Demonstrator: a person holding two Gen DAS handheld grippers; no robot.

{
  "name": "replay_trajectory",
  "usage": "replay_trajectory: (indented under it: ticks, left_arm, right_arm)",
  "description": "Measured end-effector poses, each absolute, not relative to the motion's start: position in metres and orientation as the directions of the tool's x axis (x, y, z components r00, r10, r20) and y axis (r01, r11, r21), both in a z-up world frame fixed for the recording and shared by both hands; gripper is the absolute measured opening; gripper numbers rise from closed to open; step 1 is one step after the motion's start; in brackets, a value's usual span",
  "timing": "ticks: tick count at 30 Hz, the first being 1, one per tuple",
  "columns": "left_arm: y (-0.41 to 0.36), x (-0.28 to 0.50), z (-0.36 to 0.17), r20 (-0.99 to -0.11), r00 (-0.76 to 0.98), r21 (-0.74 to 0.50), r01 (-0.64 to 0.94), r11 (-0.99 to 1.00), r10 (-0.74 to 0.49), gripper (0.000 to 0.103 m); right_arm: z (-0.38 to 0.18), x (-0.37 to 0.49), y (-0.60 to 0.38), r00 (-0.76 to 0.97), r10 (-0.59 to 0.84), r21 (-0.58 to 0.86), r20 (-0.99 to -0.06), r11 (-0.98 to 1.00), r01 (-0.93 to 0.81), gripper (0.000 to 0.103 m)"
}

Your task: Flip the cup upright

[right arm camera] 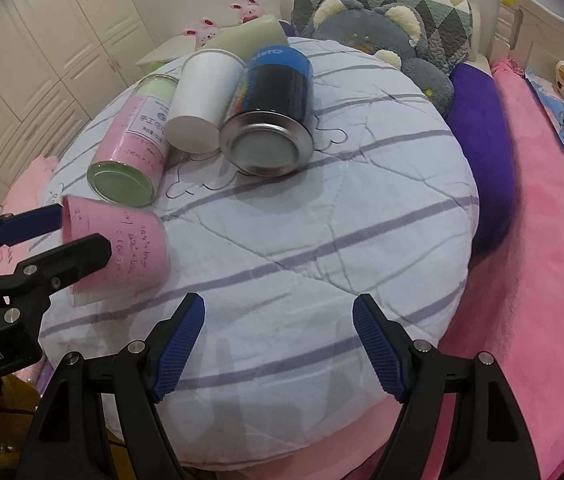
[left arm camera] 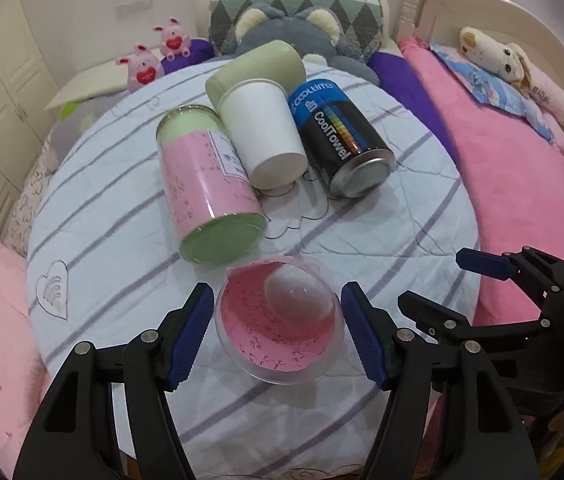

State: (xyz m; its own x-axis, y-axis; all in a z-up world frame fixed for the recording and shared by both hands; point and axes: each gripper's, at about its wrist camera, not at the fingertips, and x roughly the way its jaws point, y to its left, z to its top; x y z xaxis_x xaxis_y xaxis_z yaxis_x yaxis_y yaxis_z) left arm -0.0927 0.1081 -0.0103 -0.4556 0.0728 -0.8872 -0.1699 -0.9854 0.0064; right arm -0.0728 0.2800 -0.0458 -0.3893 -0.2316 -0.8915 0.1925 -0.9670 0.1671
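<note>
I am holding my left gripper wide around the pink cup, which is lying on its side on the striped quilt with its open mouth facing me. The two blue pads are standing on either side of the rim, with a narrow gap showing on each side, so they are not pressing on it. From my right wrist camera the same cup is showing to the left of my right gripper, with the left gripper's fingers flanking its closed end and side. My right gripper is spread open above bare quilt, gripping nothing, and is sitting well apart from the cup. Just beyond the cup's far end a pink tin is lying on its side with its green bottom toward me. Past that, a white paper cup is lying between the tin and a black-and-blue can, touching both, and a pale green mug is lying behind them. A grey plush toy is resting against the headboard farther back.
</note>
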Motion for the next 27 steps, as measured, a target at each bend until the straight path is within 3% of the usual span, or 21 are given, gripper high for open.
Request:
replay_trajectory:
  ticks: [7,9,10,27]
  left_arm:
    - [0.107,-0.107,-0.021,-0.907,-0.412,-0.002,-0.207,-0.978,0.089,0.075]
    - [0.106,-0.111,-0.027,-0.916,-0.397,0.016,-0.192,-0.981,0.063,0.095]
    - [0.105,-0.113,-0.029,-0.918,-0.392,0.011,-0.190,-0.982,0.065,0.096]
    - [0.101,-0.103,-0.033,-0.919,-0.383,-0.023,-0.196,-0.980,0.098,0.097]
  right_arm:
    - [-0.046,-0.074,0.272,-0.390,-0.222,0.168,-0.894,-0.972,0.167,0.078]
    - [-0.048,-0.074,0.271,-0.383,-0.204,0.152,-0.901,-0.975,0.163,0.078]
    - [-0.049,-0.073,0.270,-0.382,-0.192,0.139,-0.904,-0.977,0.162,0.078]
    - [-0.047,-0.063,0.281,-0.380,-0.150,0.122,-0.913,-0.988,0.097,0.078]
